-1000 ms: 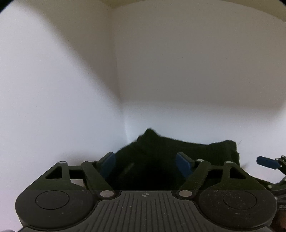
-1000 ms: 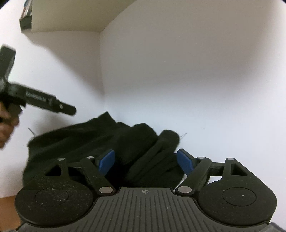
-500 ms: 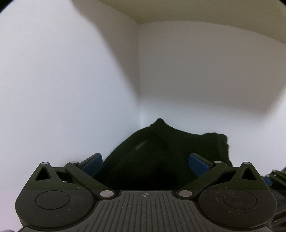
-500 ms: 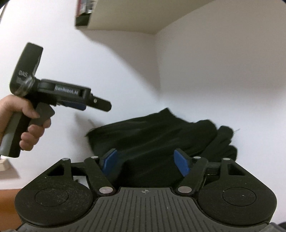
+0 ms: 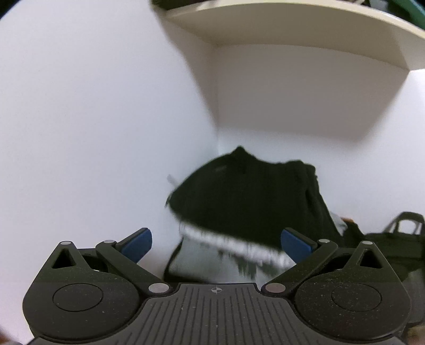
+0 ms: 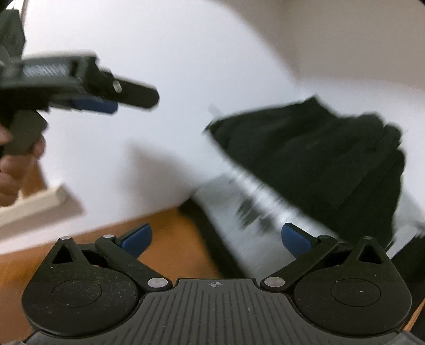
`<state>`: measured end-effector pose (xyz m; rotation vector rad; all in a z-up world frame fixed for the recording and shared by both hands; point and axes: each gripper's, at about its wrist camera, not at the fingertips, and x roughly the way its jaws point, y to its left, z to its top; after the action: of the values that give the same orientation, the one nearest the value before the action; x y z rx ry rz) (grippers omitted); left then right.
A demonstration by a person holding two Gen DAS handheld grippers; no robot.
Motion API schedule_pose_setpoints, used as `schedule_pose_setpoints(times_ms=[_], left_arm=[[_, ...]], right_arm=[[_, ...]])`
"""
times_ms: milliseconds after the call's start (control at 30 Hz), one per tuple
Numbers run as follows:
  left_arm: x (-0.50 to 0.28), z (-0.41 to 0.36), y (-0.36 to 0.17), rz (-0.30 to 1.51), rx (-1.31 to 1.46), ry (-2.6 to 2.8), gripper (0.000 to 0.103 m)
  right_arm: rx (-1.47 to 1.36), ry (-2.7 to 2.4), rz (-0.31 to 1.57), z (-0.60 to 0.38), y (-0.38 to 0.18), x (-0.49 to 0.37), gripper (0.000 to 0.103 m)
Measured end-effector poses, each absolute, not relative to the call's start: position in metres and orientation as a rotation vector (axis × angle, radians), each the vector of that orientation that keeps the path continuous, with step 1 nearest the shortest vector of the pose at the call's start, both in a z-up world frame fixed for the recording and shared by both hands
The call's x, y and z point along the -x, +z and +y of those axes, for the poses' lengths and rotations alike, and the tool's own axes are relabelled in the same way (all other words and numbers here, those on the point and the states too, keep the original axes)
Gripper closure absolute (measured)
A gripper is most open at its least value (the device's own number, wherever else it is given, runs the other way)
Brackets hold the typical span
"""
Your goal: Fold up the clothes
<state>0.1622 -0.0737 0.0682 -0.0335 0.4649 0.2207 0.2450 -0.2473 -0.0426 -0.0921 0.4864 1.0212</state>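
A folded black garment (image 5: 249, 196) lies in a pile on top of a white box with dark markings (image 5: 212, 262), against a white wall corner. It also shows in the right wrist view (image 6: 318, 156), blurred. My left gripper (image 5: 216, 241) is open and empty, held back from the garment. My right gripper (image 6: 216, 236) is open and empty, also short of the garment. The left gripper (image 6: 117, 98) shows in the right wrist view at upper left, held by a hand (image 6: 16, 164).
A beige shelf (image 5: 292, 24) hangs above the corner. A dark bag (image 5: 398, 238) sits right of the pile. The wooden floor (image 6: 164, 238) and a beige skirting board (image 6: 39, 207) show below the white wall.
Both grippers have pulled back and away from the black garment, which stays in the corner. Their jaws have opened wider. The white box under it and the floor have come into view.
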Motion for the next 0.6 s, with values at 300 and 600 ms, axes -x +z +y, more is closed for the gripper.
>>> schedule_pose_setpoints(times_ms=[300, 600], left_arm=[[-0.057, -0.057, 0.021, 0.518, 0.092, 0.267, 0.000], [-0.004, -0.016, -0.044, 0.611, 0.118, 0.310, 0.000]], right_arm=[[0.189, 1.026, 0.578, -0.214, -0.077, -0.162, 0.000], [0.293, 0.917, 0.631, -0.186, -0.102, -0.115, 0.000]])
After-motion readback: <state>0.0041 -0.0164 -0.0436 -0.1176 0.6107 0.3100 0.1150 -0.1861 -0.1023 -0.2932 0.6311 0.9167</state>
